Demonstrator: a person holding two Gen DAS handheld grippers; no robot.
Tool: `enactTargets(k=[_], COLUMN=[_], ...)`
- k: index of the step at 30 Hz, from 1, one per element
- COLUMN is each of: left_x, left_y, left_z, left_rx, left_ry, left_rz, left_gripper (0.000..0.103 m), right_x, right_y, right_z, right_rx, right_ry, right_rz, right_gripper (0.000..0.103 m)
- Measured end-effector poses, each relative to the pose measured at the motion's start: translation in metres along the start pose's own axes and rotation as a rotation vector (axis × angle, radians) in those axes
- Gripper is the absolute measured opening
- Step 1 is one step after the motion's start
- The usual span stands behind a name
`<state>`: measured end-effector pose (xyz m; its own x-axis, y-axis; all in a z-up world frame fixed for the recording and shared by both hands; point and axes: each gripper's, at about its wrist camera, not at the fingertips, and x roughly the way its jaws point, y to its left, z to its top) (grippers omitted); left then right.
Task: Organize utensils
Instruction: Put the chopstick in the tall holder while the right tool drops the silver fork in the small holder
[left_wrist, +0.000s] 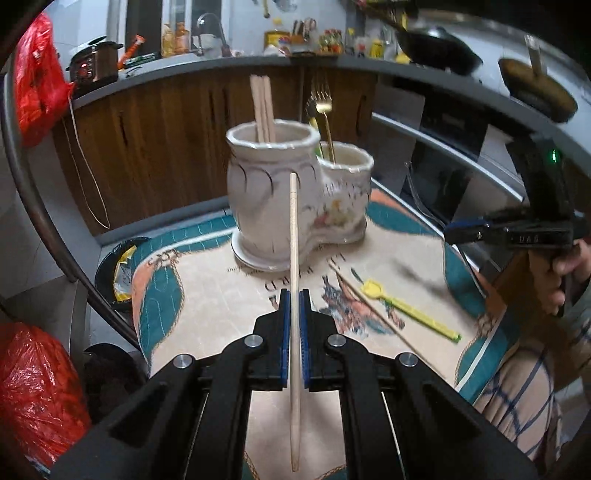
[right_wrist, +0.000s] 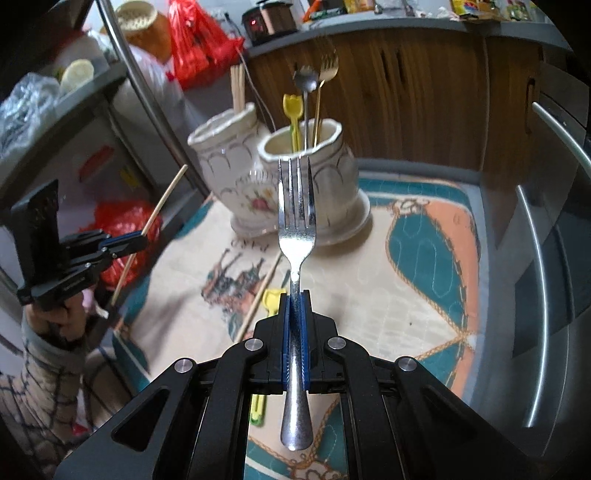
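The left gripper (left_wrist: 294, 295) was clamped on a wooden chopstick (left_wrist: 293, 229), held above the bench (left_wrist: 207, 291) before the ceramic holder (left_wrist: 269, 199). The right gripper (right_wrist: 294, 297) was closed on a steel fork (right_wrist: 296, 225), tines toward the holder's smaller compartment, with a yellow fork (left_wrist: 406, 308) and another chopstick (left_wrist: 373, 312) lying on the bench.

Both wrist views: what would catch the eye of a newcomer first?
A shiny steel fork stands upright in the right gripper, and a pale wooden chopstick in the left gripper. Behind them on the patterned cloth stands a white two-cup ceramic holder with utensils inside.
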<state>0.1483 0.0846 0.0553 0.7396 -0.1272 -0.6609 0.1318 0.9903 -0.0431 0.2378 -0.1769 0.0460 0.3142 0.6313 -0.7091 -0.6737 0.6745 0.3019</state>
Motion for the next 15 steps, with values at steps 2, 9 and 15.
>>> enactTargets(k=[2, 9, 15], left_x=[-0.006, -0.007, -0.004], left_y=[0.002, 0.005, 0.008], left_z=[0.003, 0.01, 0.015], left_rx=[-0.013, -0.044, -0.07], left_ry=[-0.029, -0.08, -0.116], left_rz=[-0.006, -0.031, -0.07], left_gripper=[0.004, 0.004, 0.004], right_x=[-0.004, -0.011, -0.01], right_y=[-0.002, -0.008, -0.01], right_z=[0.001, 0.003, 0.008], right_rx=[0.014, 0.033, 0.049], right_ry=[-0.028, -0.095, -0.138], right_rz=[0.002, 0.014, 0.031], right_gripper=[0.006, 0.006, 0.006])
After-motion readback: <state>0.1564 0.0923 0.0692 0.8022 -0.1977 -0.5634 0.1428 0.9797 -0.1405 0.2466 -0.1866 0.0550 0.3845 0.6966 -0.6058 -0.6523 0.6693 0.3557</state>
